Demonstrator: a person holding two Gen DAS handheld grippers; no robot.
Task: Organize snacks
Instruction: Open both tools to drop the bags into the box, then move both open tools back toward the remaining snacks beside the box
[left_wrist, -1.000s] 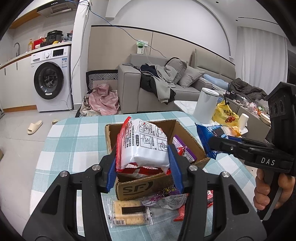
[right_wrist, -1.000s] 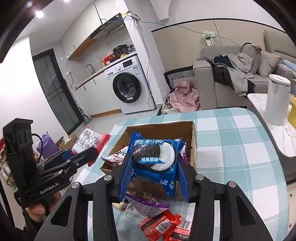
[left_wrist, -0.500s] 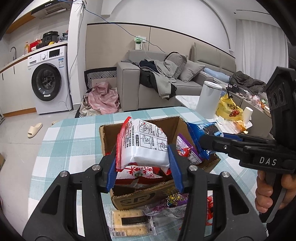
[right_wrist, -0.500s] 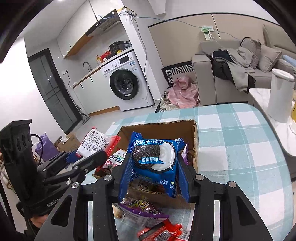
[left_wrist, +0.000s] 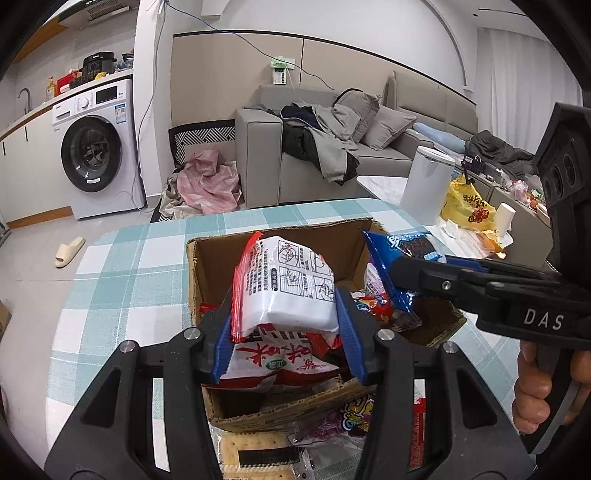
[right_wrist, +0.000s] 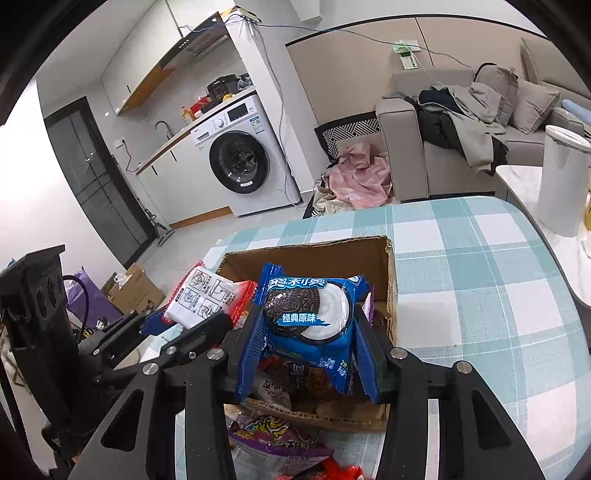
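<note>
Cardboard box (left_wrist: 207, 273) at centre frame holds red snack packets — left hand-held gripper (left_wrist: 284, 332) clamps a white-and-red packet (left_wrist: 288, 288) above it; right hand-held gripper (right_wrist: 306, 354) clamps a blue Oreo pack (right_wrist: 306, 317).

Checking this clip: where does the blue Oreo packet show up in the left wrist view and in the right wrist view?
Left wrist view: the blue Oreo packet is right of centre, clamped in the right gripper, over the cardboard box.
Right wrist view: the packet fills the lower centre between the right gripper's blue pads, above the box.
Shared landmark: the washing machine, upper left in both.
</note>
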